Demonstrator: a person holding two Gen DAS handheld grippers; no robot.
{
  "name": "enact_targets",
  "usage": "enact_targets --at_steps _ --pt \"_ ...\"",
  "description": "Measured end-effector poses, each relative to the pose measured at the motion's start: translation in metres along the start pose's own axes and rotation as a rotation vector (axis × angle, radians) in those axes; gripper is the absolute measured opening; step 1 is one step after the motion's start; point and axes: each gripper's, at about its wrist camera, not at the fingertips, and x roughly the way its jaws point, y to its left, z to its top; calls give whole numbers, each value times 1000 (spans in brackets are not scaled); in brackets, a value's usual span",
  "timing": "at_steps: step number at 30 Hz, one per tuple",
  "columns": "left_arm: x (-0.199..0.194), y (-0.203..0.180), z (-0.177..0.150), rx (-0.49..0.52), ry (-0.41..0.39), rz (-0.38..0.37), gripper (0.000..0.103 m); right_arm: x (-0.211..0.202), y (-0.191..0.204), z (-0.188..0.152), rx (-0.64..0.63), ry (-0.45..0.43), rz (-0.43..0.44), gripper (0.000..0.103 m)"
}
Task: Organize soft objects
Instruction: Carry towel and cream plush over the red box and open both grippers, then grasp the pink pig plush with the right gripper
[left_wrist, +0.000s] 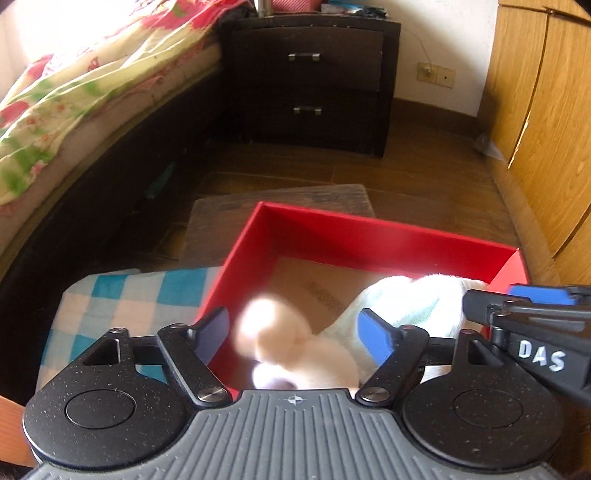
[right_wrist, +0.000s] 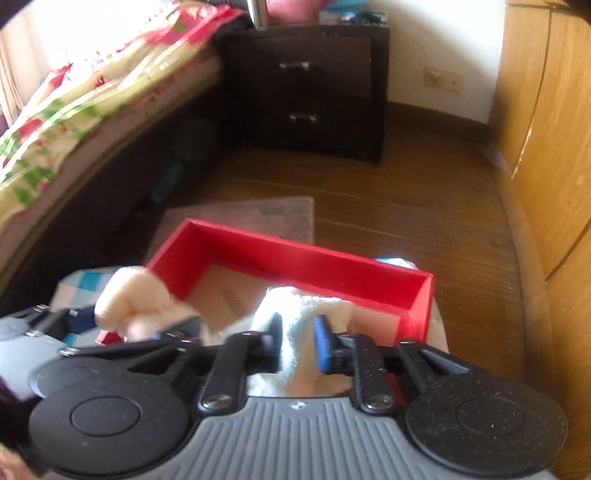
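Observation:
An open red box (left_wrist: 343, 230) (right_wrist: 295, 254) with a cardboard floor stands on the floor. My left gripper (left_wrist: 293, 334) is open over the box's near left corner; a blurred cream plush piece (left_wrist: 280, 332) lies between its fingers, not pinched. In the right wrist view that cream piece (right_wrist: 136, 299) sits at the box's left rim beside the left gripper's fingers (right_wrist: 83, 317). My right gripper (right_wrist: 297, 339) is shut on a pale white towel (right_wrist: 295, 321) inside the box. The towel (left_wrist: 406, 299) and the right gripper (left_wrist: 532, 306) also show in the left wrist view.
A blue-and-white checked cloth (left_wrist: 122, 302) lies left of the box. A grey mat (left_wrist: 280, 210) lies under the box. A bed with a floral cover (left_wrist: 74, 92) runs along the left, a dark nightstand (left_wrist: 310, 85) stands behind, a wooden wardrobe (left_wrist: 546, 110) on the right.

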Motion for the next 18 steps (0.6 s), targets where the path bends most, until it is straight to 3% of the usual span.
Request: enact_targets --at_steps 3,8,18 --pt "-6 7 -3 -21 4 -14 83 0 -10 -5 25 9 14 28" --pt "-28 4 -12 18 -15 4 89 -12 -18 -22 58 8 40 30" --pt "-74 34 -47 15 21 -42 92 -62 -21 -83 70 26 129 40"
